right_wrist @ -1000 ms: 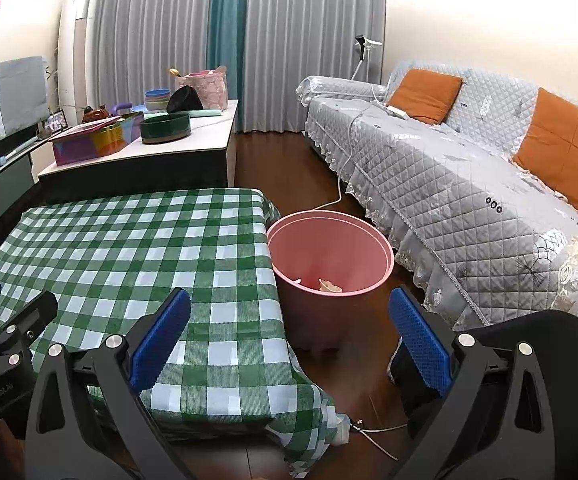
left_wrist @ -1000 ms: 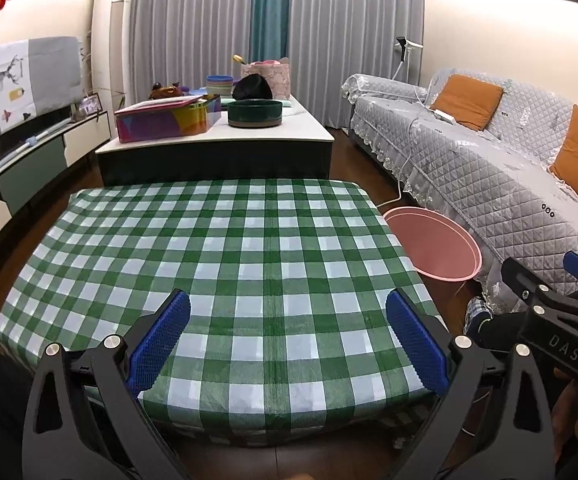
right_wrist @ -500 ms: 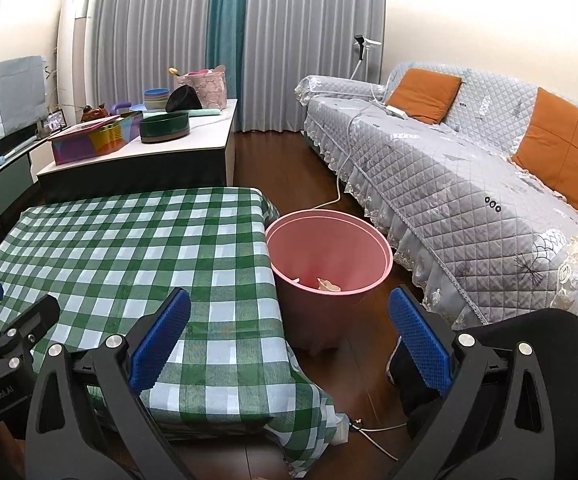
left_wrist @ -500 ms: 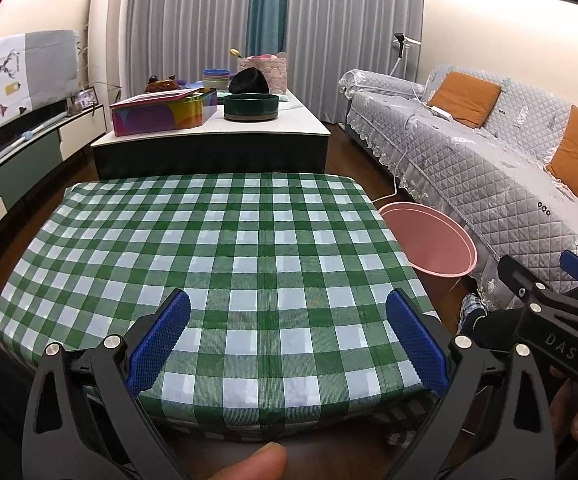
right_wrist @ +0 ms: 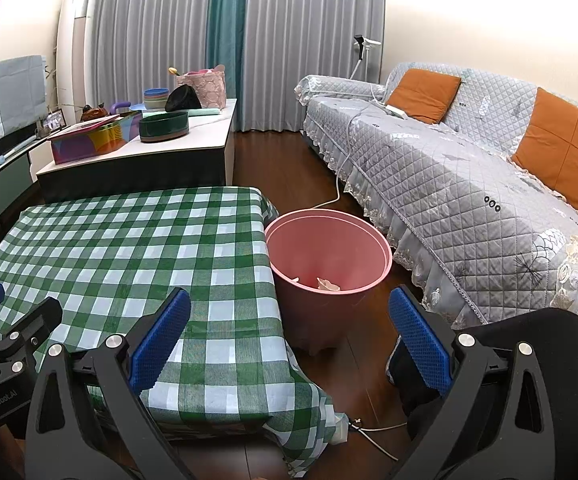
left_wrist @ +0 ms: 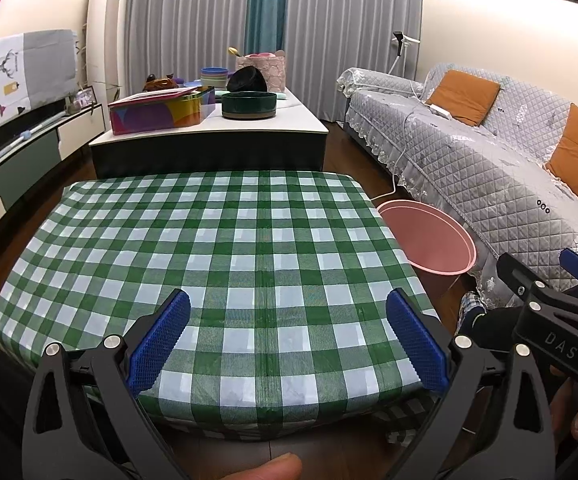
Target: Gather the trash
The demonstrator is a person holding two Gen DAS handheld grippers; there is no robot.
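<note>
A pink bin (right_wrist: 329, 264) stands on the floor between the checked table and the sofa, with pale crumpled trash (right_wrist: 327, 284) at its bottom. It also shows in the left wrist view (left_wrist: 429, 240). My left gripper (left_wrist: 287, 340) is open and empty over the near edge of the green-and-white checked table (left_wrist: 229, 248). My right gripper (right_wrist: 289, 336) is open and empty, over the table's right corner and the floor in front of the bin. No trash shows on the table (right_wrist: 129, 248). The right gripper also shows in the left wrist view (left_wrist: 549, 300), the left gripper in the right wrist view (right_wrist: 5, 328).
A grey quilted sofa (right_wrist: 469, 184) with orange cushions runs along the right. A low white-topped cabinet (left_wrist: 209, 136) behind the table holds a colourful tin (left_wrist: 161, 110), a dark green bowl (left_wrist: 249, 105) and other dishes. A white cable (right_wrist: 373, 428) lies on the wooden floor.
The left gripper has drawn back and tilted up a little, so the table sits lower in its view. The right gripper has barely moved. Both stay open.
</note>
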